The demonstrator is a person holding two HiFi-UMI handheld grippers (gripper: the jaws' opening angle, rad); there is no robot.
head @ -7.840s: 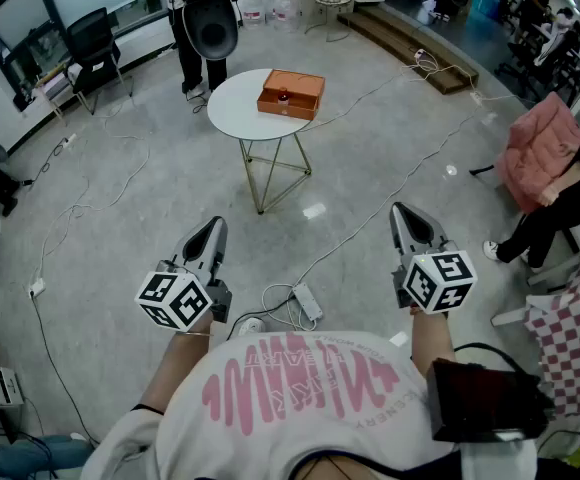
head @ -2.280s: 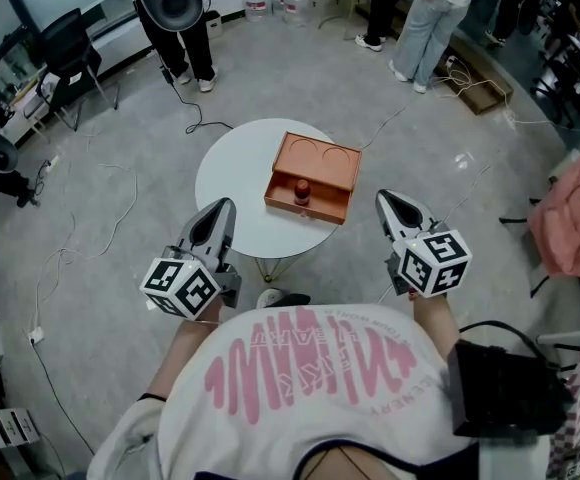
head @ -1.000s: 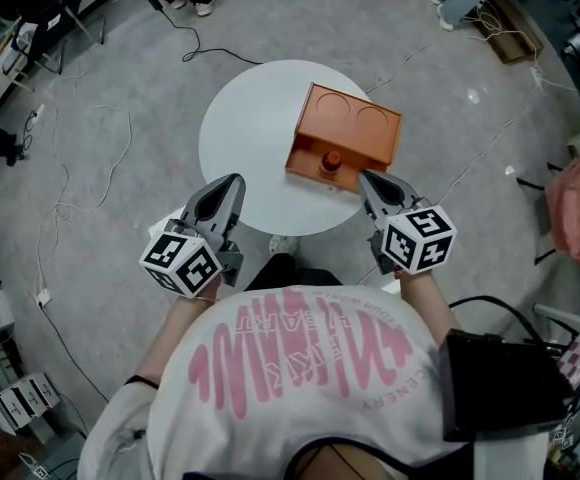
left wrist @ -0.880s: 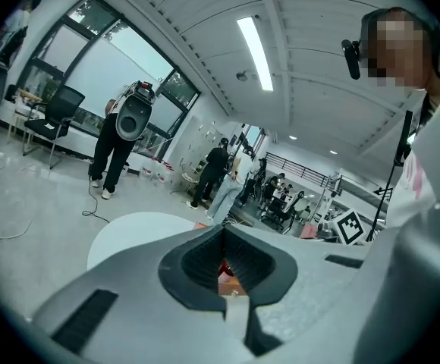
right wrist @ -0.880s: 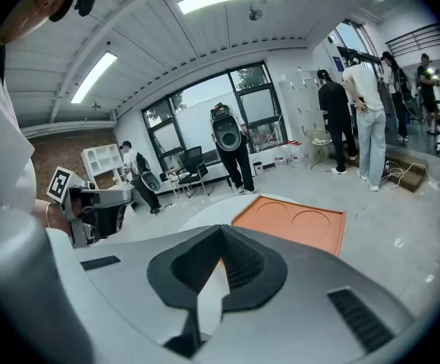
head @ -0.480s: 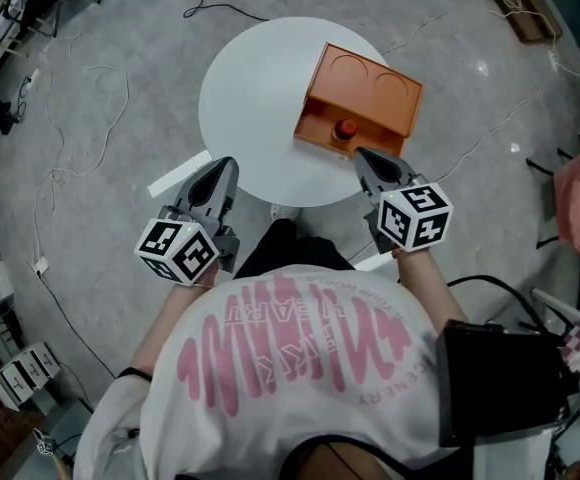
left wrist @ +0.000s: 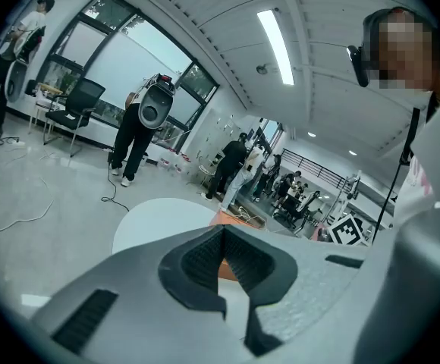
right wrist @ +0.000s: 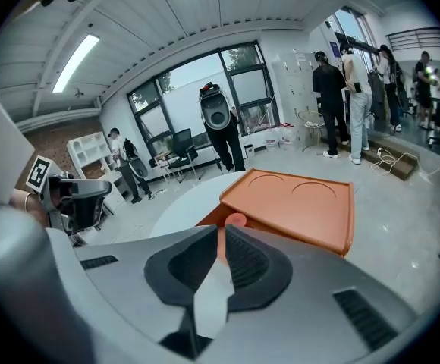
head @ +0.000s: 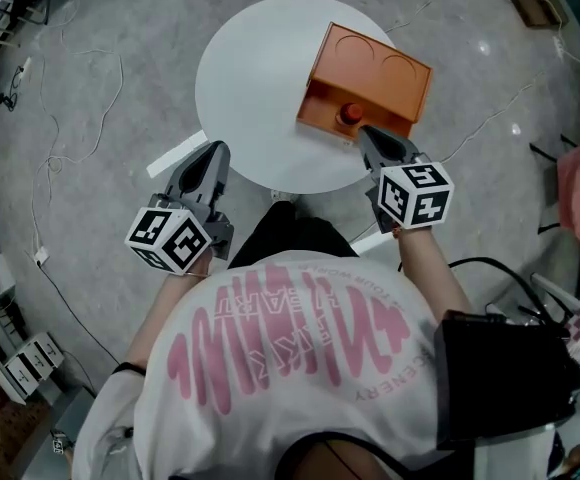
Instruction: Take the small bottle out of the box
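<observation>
Round white table stands on a grey floor strewn with cables. Orange box sits on the table's right part, and its upper panel carries two shallow round recesses. The small bottle, red-capped, stands upright in the box's lower open compartment, on the side nearest the person. Right gripper: jaws closed, tips all but touching, nothing between them. It points at the near edge of the box, with its tip just short of the bottle and not touching it. In the right gripper view the red cap shows directly above the jaw tips, with the orange panel behind it. Left gripper: jaws closed tip to tip and empty. It hangs at the table's near-left rim, well apart from the box. In the left gripper view the table top and a sliver of orange box lie beyond the tips. Several people stand in the background of both gripper views.
</observation>
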